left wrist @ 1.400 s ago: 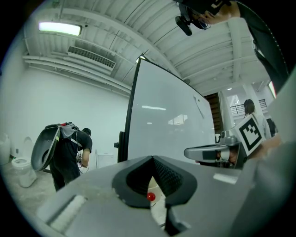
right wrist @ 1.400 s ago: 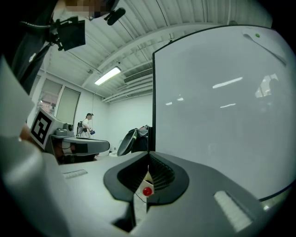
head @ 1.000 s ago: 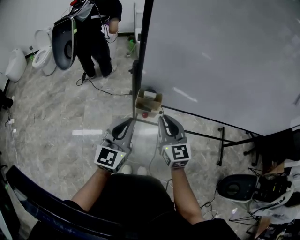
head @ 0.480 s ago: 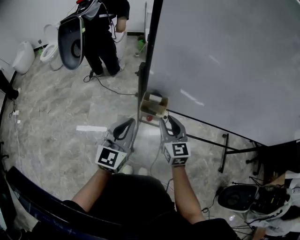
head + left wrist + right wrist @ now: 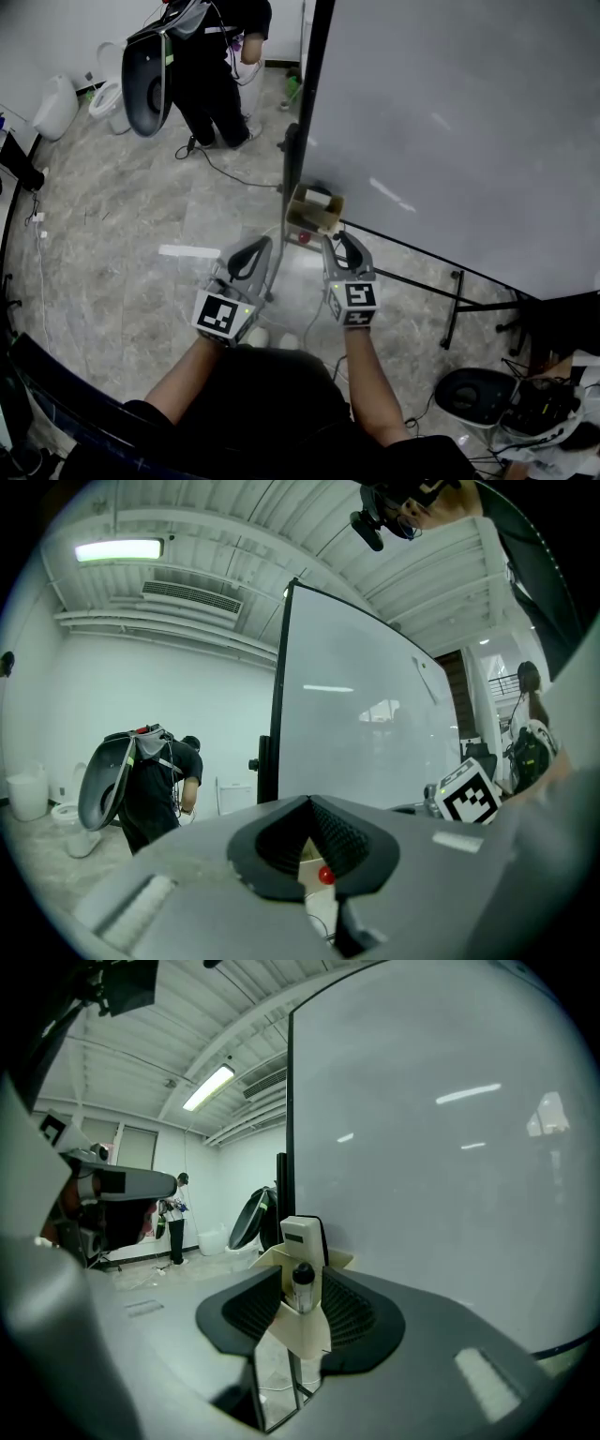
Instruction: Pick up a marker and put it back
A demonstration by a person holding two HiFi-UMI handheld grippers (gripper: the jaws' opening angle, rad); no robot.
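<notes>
The whiteboard (image 5: pixel 450 112) fills the upper right of the head view. Its black post (image 5: pixel 302 112) runs down the centre and closes off that side. A cardboard box (image 5: pixel 314 210) sits at the board's lower corner by the post, just ahead of the right gripper (image 5: pixel 339 242). That gripper's jaws have just been opening. The box's corner and the marker (image 5: pixel 302 1283) stand in the gap, and the pads are not pressing on them. The stand legs (image 5: pixel 422 274) cross the floor (image 5: pixel 112 234) at lower right. Left of the post the floor lies open. A person (image 5: pixel 220 75) stands well apart at upper left.
</notes>
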